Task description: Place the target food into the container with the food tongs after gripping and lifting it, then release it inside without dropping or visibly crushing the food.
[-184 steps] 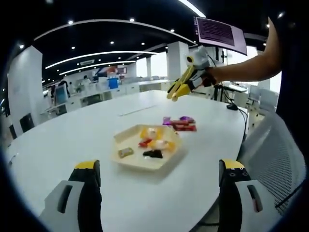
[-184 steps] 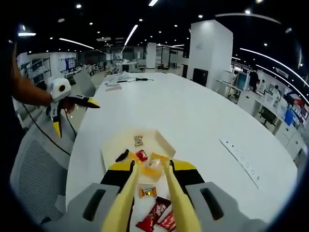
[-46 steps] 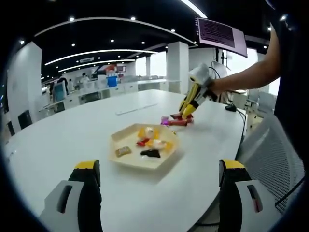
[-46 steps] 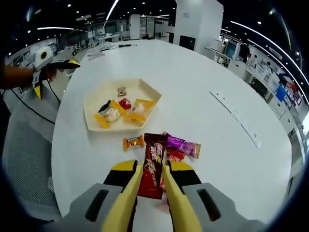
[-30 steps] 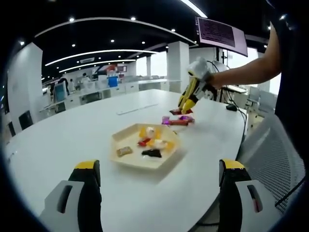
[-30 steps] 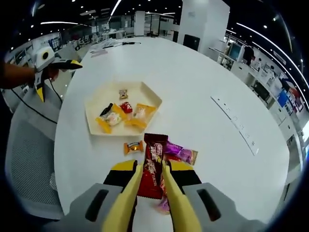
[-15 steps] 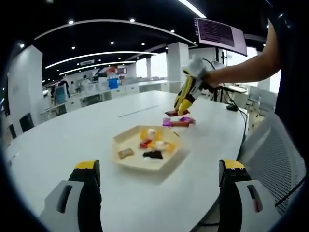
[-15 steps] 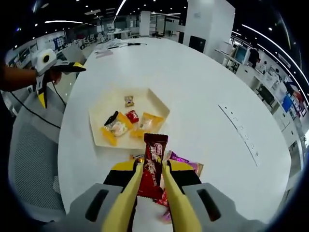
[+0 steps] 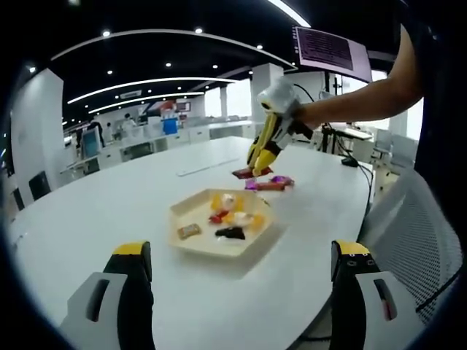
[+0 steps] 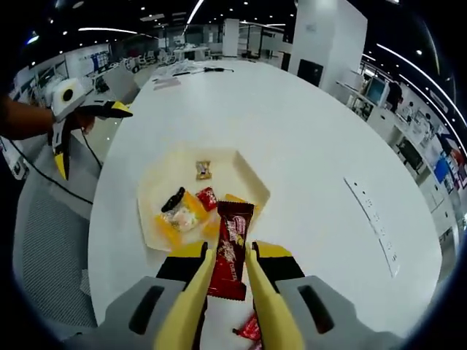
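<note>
A dark red wrapped chocolate bar (image 10: 232, 222) hangs pinched between the yellow food tongs (image 10: 191, 292), and my right gripper (image 10: 228, 253) is shut on those tongs. The bar hovers over the near edge of the beige hexagonal tray (image 10: 244, 171), which holds several wrapped sweets. In the left gripper view the right gripper (image 9: 266, 138) holds the bar (image 9: 244, 173) in the air just beyond the tray (image 9: 191, 211). My left gripper (image 9: 241, 248) stands wide open, low at the table's near edge, with nothing between its jaws.
Loose wrapped sweets (image 9: 271, 182) lie on the white oval table (image 9: 117, 204) beyond the tray; one red wrapper (image 10: 248, 329) shows below the tongs. A mesh chair (image 9: 419, 233) stands at the table's right. A person's arm (image 9: 357, 98) reaches over the table.
The right gripper has lifted the chocolate bar off the pile of loose sweets and carried it towards the tray. The left gripper has stayed where it was, open.
</note>
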